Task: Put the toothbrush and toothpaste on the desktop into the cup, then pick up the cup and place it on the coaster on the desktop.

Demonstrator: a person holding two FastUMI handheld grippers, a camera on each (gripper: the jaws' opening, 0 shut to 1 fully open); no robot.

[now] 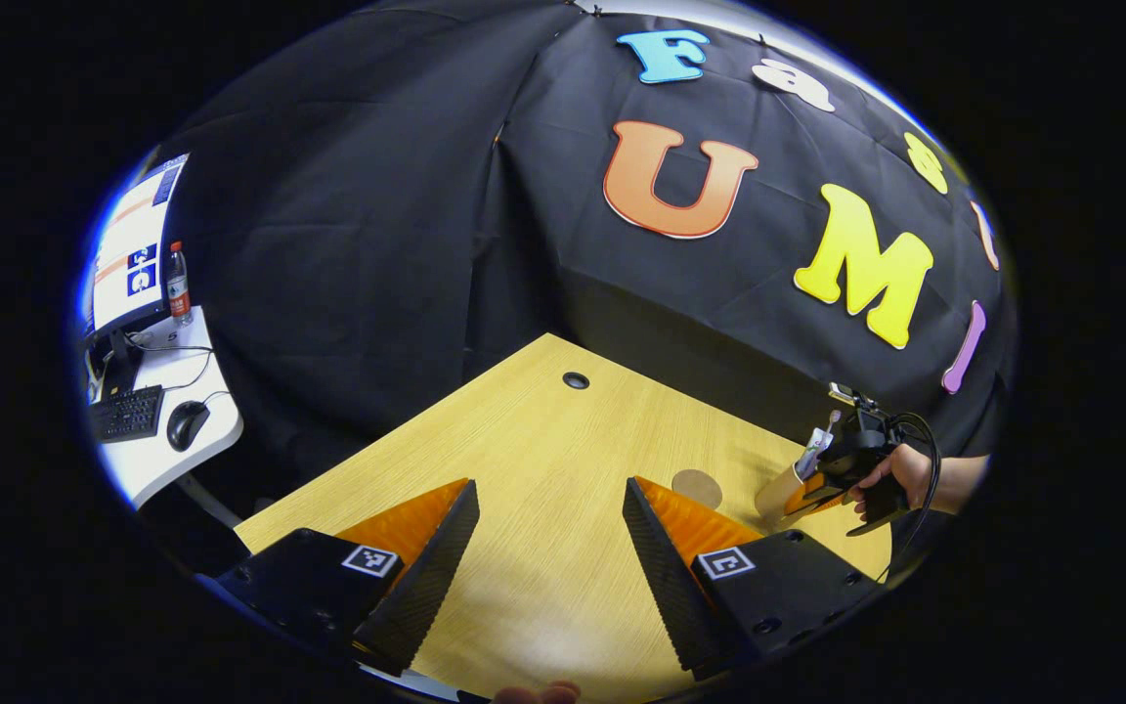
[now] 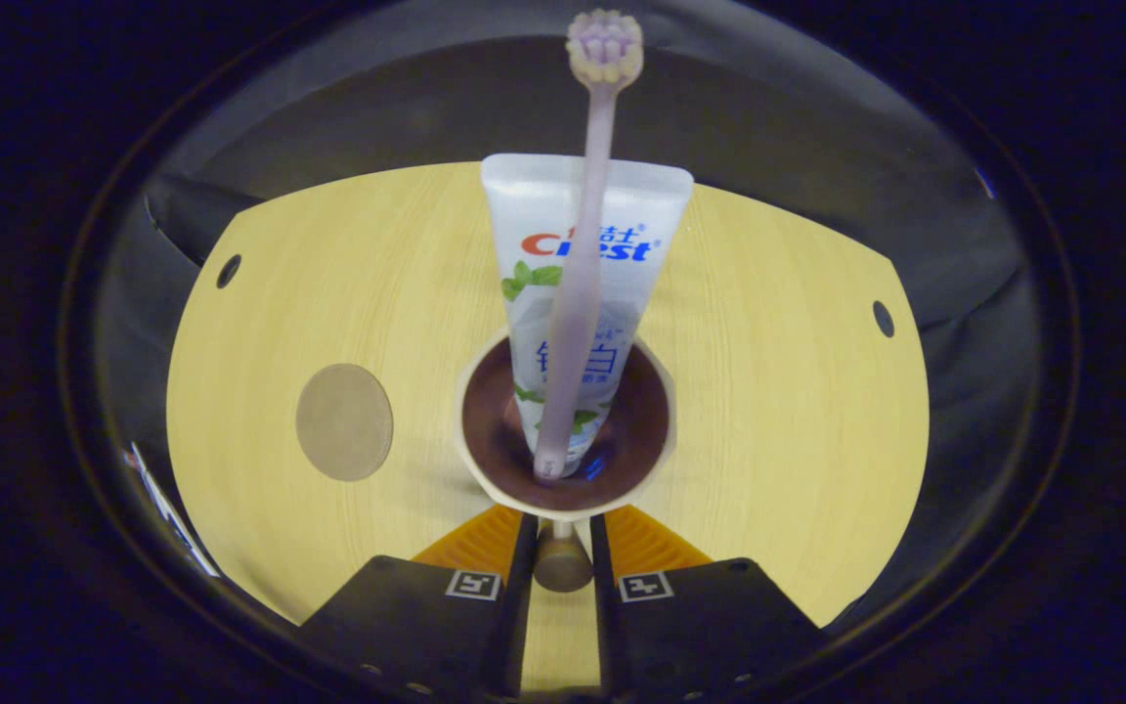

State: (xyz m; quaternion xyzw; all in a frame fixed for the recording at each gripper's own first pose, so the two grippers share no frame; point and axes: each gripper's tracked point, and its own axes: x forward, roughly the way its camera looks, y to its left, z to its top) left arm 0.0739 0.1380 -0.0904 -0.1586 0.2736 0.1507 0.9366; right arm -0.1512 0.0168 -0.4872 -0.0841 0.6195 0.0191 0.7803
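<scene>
In the right gripper view a cream cup [image 2: 565, 508] with a dark inside holds the white toothpaste tube [image 2: 612, 220] and the lilac toothbrush [image 2: 590, 176], both standing up. My right gripper [image 2: 563, 520] is shut on the cup's handle [image 2: 563, 564]. A round brown coaster [image 2: 344, 421] lies on the wooden desktop [image 2: 768, 391], left of the cup. In the left gripper view my left gripper [image 1: 548, 484] is open above the desktop [image 1: 543, 411] with nothing between its fingers. Far right there, a hand [image 1: 900, 469] holds the right gripper [image 1: 822, 489] with the cup [image 1: 778, 492], beside the coaster [image 1: 697, 487].
The desktop has cable holes [image 1: 576, 380] [image 2: 228, 271] [image 2: 883, 318] near its far edges. Black cloth walls close it in. Beyond the left edge stands a white side desk [image 1: 157, 450] with a monitor [image 1: 133, 249], keyboard [image 1: 128, 414], mouse [image 1: 187, 423] and bottle [image 1: 178, 284].
</scene>
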